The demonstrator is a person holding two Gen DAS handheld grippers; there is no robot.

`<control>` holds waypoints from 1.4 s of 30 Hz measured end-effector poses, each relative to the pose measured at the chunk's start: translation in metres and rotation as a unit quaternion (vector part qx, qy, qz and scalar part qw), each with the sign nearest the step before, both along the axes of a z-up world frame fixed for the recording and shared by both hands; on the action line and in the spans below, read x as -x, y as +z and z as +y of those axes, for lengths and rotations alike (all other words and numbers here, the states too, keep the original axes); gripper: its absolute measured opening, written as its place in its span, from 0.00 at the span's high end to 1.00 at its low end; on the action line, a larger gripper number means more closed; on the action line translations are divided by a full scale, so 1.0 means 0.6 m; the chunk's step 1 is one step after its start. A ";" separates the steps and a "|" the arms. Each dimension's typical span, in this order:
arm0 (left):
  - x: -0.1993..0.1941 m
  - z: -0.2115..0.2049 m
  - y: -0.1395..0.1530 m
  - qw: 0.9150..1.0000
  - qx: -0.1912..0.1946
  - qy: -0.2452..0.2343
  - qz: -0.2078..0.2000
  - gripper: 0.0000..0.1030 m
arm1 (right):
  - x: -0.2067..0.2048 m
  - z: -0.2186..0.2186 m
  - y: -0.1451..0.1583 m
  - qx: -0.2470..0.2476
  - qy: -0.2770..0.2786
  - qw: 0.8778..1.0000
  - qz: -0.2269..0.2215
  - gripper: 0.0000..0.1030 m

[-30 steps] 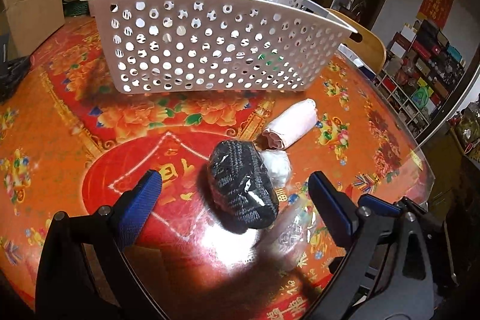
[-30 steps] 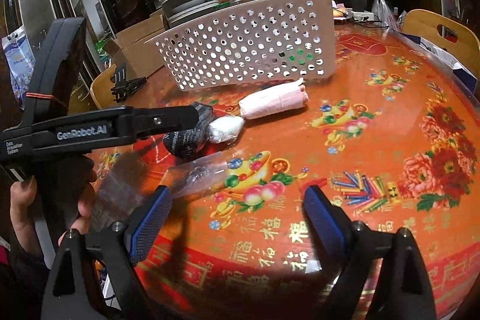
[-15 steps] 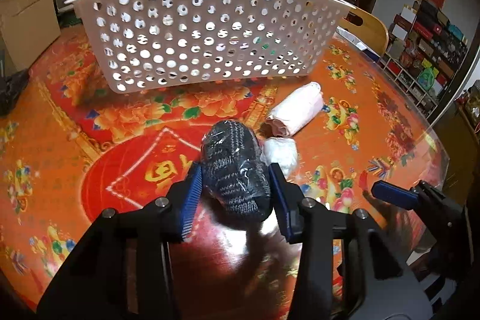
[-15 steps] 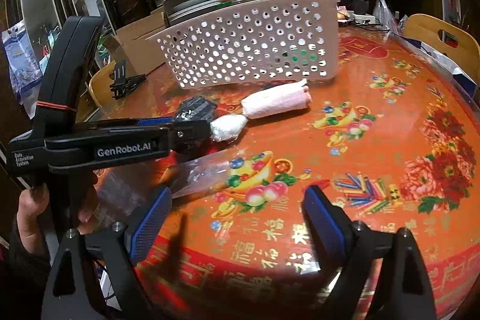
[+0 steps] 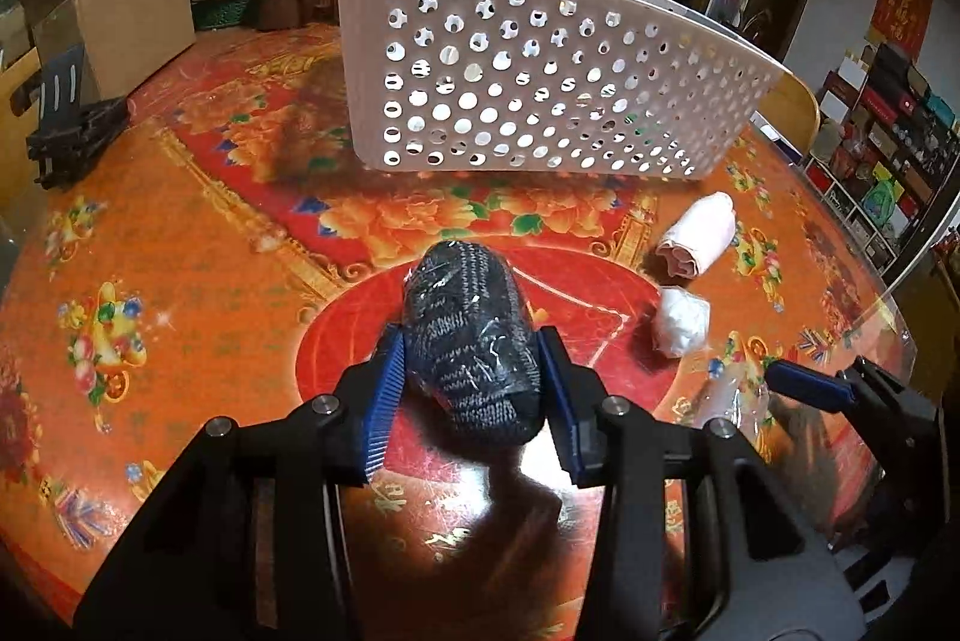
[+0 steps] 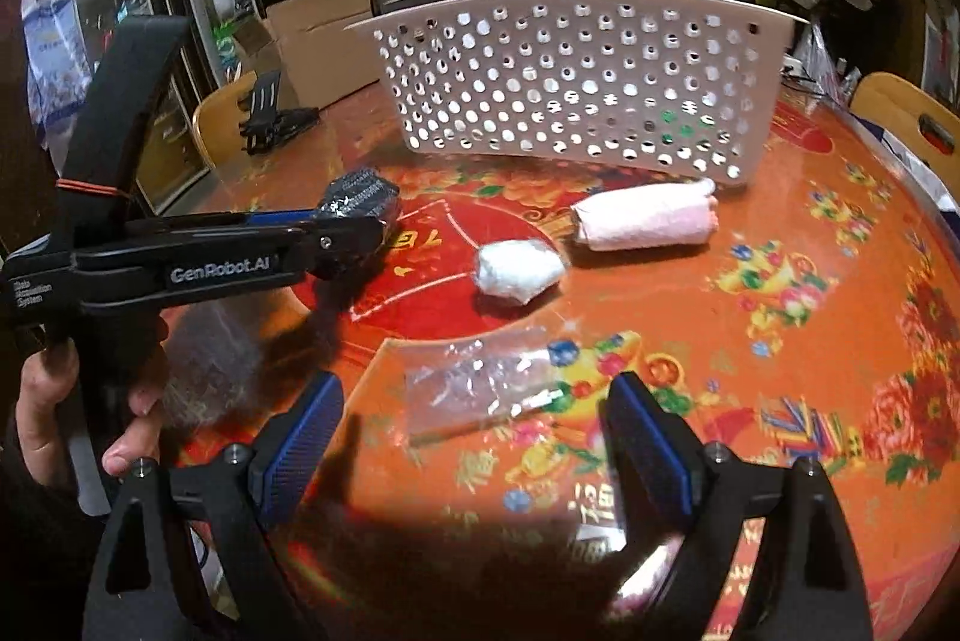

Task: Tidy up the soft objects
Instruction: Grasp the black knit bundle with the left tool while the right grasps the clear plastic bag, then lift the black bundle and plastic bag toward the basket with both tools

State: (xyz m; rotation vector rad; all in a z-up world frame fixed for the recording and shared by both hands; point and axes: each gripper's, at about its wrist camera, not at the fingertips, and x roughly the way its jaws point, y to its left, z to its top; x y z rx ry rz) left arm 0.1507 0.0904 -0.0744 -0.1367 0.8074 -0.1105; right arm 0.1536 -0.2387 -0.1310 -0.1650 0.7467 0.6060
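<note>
Dark sock bundle (image 5: 474, 341) | clamped, left hand-held gripper (image 5: 471, 389) | basket (image 5: 540, 101) beyond

My left gripper (image 5: 471, 395): matte black frame, 2 blue ribbed pads (image 5: 384, 395), round silver screws at finger joints. Side shows white "GenRobot.AI" lettering, orange elastic band around upright grip. My right gripper (image 6: 474, 437): same black arms, blue pads, silver screws. Dark sleeve at wrist.

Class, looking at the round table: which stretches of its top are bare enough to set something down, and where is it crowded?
Free: the table's left stretch, between the black stand and the white basket; also the far right beyond the pink roll. Crowded: the centre, with the dark bundle, white bundle and clear bag.
</note>
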 end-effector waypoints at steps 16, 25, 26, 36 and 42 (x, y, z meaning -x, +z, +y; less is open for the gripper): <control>0.000 -0.003 -0.003 1.000 0.004 -0.001 -0.001 0.60 | -0.003 0.010 -0.005 0.039 -0.001 0.998 -0.041 0.47; 0.000 -0.006 -0.003 1.000 -0.005 -0.001 -0.002 0.60 | 0.005 0.005 -0.007 0.034 0.002 0.998 -0.052 0.48; 0.001 -0.006 -0.003 1.000 -0.004 -0.001 -0.002 0.60 | 0.005 0.004 -0.006 0.033 0.002 0.998 -0.052 0.48; 0.012 -0.004 0.006 1.000 -0.007 0.007 -0.026 0.61 | 0.011 -0.008 0.004 0.009 -0.009 0.998 -0.056 0.48; 0.015 -0.008 0.010 1.000 -0.012 0.002 -0.028 0.61 | 0.016 -0.022 0.028 -0.003 -0.012 0.997 -0.074 0.48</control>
